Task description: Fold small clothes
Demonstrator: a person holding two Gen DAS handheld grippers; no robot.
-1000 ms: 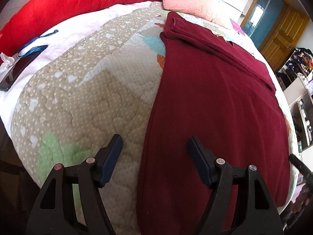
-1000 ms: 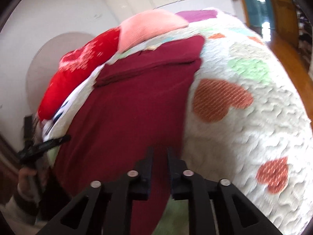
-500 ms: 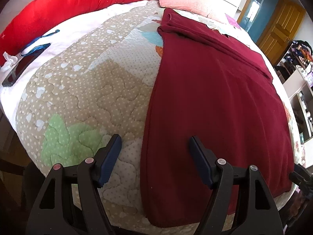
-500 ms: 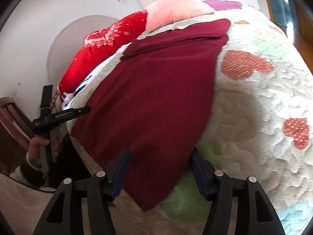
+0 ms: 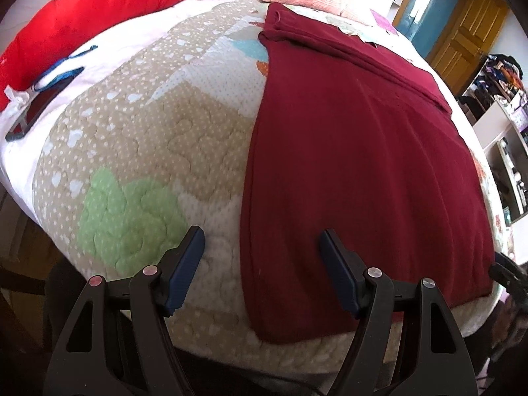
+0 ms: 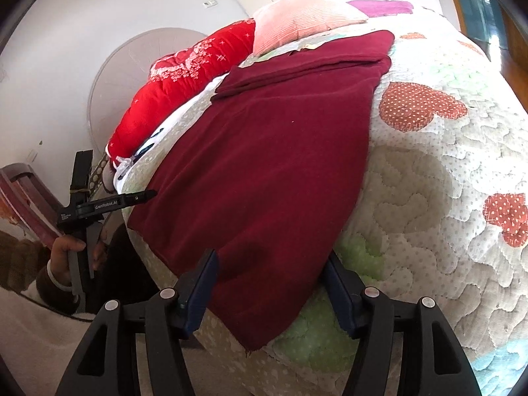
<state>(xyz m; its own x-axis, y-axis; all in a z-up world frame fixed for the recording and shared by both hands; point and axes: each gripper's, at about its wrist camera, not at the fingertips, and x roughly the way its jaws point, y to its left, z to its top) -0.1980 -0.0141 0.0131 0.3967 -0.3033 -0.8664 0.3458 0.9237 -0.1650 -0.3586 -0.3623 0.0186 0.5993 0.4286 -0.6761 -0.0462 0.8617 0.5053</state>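
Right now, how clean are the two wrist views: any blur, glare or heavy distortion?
Left wrist: sharp; fisheye bulges the quilt, and the doorway is blown out. Right wrist: also sharp, with a dark vignette at the corners, floor glare top right, and soft shadow on the maroon garment near the jaws.

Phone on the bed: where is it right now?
In the left wrist view the phone lies at the far left edge, on the white sheet beside the red duvet, well apart from the maroon garment.
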